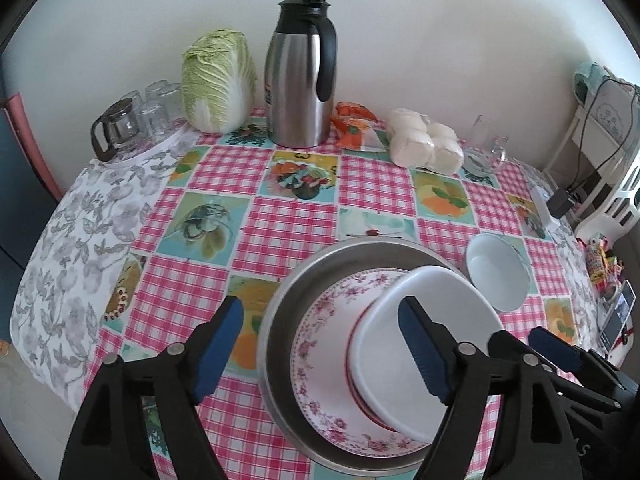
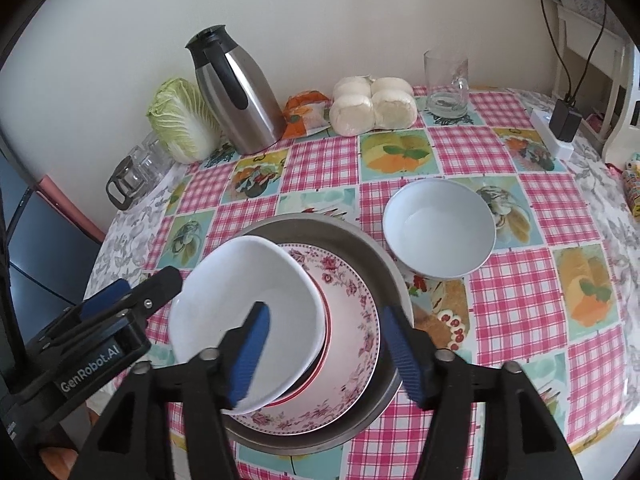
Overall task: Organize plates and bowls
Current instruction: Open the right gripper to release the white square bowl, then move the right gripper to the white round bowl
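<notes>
1. A metal basin sits near the table's front edge, holding a floral plate with a red-rimmed dish on it.
2. A white bowl rests tilted on that stack.
3. The left gripper hangs wide open over the basin's left side, holding nothing.
4. The right gripper is also wide open, one finger inside the tilted bowl.
5. A second white bowl stands just right of the basin.

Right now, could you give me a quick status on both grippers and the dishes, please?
Left gripper open, right gripper open, both over the stack. Tilted white bowl on floral plate in round metal pan. Second white bowl alone on tablecloth; nothing blocking.
</notes>
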